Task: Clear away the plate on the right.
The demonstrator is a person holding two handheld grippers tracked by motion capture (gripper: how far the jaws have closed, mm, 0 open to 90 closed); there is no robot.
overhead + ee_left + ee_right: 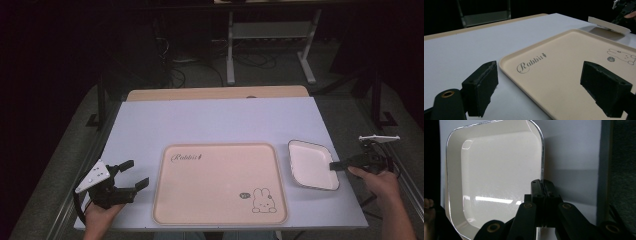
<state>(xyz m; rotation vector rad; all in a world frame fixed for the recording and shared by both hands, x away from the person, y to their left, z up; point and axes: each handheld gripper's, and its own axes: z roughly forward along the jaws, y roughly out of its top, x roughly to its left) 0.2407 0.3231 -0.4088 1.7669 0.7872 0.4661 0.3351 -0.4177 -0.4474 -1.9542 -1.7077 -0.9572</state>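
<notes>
The right gripper [338,165] pinches the rim of the white square dish [311,163] – lifted just beside the beige rabbit tray [220,183], probably to move it there – while the left gripper [134,176] waits with spread jaws.

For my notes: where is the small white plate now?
In the high view, the white plate sits right of the beige tray, its right rim gripped by the right claw.

We see the surface [215,120] lit evenly from above while the room around it stays nearly black. A glare streak crosses the white dish [496,170], and the close gripper [541,186] looks soft and dim.
</notes>
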